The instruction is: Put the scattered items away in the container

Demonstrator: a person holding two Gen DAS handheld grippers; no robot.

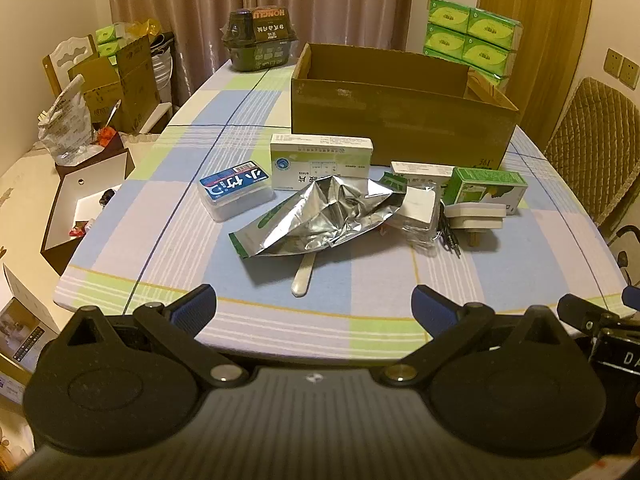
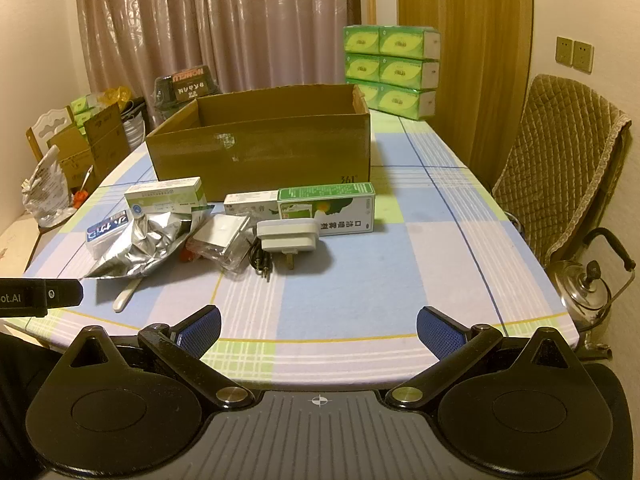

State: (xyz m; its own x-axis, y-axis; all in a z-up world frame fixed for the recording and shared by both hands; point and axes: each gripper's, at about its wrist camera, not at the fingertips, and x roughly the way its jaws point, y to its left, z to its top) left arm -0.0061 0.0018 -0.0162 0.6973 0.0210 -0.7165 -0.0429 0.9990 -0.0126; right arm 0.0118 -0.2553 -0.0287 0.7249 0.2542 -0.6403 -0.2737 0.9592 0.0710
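An open cardboard box stands on the checked table. In front of it lie a crumpled silver foil pouch, a blue-labelled clear case, a white medicine box, a green and white box, a white plug adapter, a clear packet with a white block, a black cable and a white stick. My left gripper and right gripper are both open over the near table edge, holding nothing.
A stack of green tissue packs and a dark wrapped package stand behind the box. A padded chair and a steel kettle are on the right. Cartons and bags crowd the left side beyond the table.
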